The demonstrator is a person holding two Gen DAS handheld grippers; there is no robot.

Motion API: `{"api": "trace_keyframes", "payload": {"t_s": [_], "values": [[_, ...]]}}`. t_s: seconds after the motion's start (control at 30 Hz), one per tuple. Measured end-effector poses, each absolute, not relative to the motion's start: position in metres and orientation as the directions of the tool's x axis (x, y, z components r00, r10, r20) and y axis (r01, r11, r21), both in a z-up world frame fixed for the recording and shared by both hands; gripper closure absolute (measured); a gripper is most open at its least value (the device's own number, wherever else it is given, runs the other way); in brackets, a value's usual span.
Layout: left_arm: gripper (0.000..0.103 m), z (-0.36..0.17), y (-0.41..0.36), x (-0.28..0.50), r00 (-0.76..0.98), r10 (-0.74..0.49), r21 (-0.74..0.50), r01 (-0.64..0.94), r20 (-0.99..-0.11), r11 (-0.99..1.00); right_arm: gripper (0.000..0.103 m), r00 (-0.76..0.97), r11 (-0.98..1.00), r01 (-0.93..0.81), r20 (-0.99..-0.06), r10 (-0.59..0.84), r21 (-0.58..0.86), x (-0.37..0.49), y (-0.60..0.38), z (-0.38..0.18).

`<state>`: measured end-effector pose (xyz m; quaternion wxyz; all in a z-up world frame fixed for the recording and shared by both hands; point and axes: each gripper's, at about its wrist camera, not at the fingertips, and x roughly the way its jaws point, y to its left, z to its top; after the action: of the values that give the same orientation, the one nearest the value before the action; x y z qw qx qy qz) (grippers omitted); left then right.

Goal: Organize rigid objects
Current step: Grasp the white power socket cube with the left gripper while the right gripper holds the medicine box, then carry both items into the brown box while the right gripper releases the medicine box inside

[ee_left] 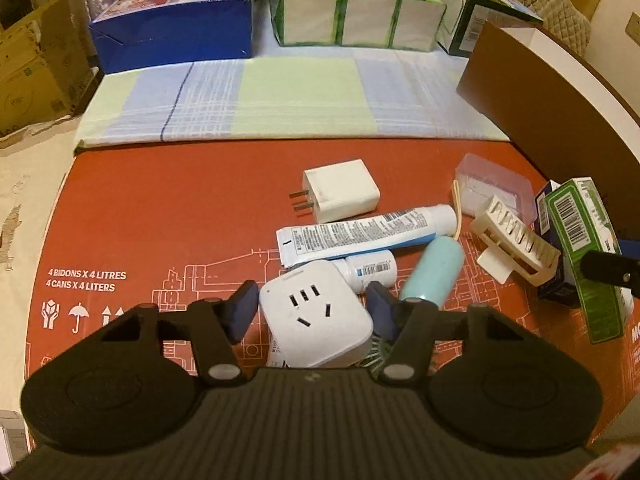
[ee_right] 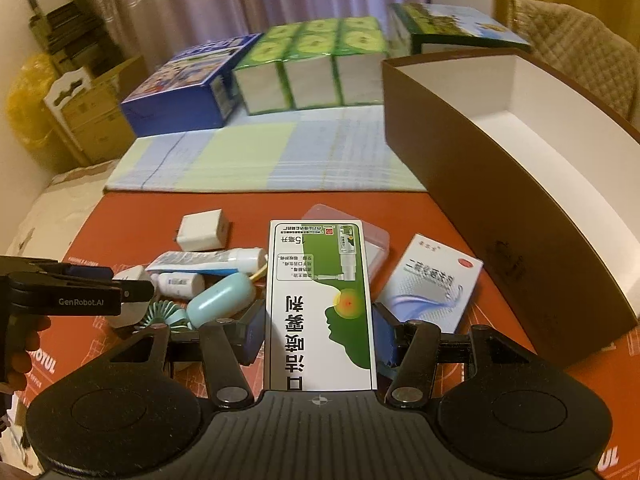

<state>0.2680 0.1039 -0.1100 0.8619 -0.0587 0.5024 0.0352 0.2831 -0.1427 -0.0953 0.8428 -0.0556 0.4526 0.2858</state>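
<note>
Left gripper (ee_left: 312,312): jaws spread around socket cube (ee_left: 316,316), poised to grasp.
Right gripper (ee_right: 320,332): clamped on green medicine box (ee_right: 320,304), probably bound for brown box (ee_right: 520,184).

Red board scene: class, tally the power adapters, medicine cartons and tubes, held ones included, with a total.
Power adapters: 2, charger, socket cube
Medicine cartons: 2, green carton, blue-white carton
Tubes: 1, toothpaste
Total: 5

My left gripper (ee_left: 312,310) is showing matte black linkages, silver pivot pins, blue finger pads (ee_left: 243,311), ribbed base. My right gripper (ee_right: 318,330) is looking identical. White "GenRobot.AI" lettering; possibly bare fingers at the edge.
</note>
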Motion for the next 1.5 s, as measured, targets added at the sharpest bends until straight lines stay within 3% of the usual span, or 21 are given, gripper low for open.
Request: {"api": "trace_keyframes", "payload": {"t_s": [0.23,0.33,0.8,1.1,1.5], "values": [[0.048,-0.11,0.108,0.265,0.509,-0.026,-0.075,-0.077,-0.86,0.994,0.051,0.448,0.851,-0.501,-0.794,0.41,0.157,0.276,-0.139,-0.094],[0.058,-0.108,0.11,0.259,0.524,-0.032,-0.072,-0.056,-0.851,0.996,0.051,0.455,0.854,-0.497,-0.793,0.406,0.153,0.273,-0.138,-0.093],[0.058,-0.113,0.118,0.234,0.502,-0.06,-0.099,-0.052,-0.863,0.994,0.051,0.446,0.847,-0.51,-0.797,0.407,0.148,0.262,-0.132,-0.093],[0.058,-0.114,0.109,0.23,0.504,-0.028,-0.044,-0.02,-0.863,0.999,0.051,0.425,0.835,-0.529,-0.805,0.414,0.15,0.257,-0.13,-0.096],[0.058,-0.073,0.095,0.23,0.573,-0.039,-0.032,0.022,-0.819,0.999,0.051,0.435,0.822,-0.544,-0.782,0.447,0.168,0.254,-0.139,-0.081]]}}
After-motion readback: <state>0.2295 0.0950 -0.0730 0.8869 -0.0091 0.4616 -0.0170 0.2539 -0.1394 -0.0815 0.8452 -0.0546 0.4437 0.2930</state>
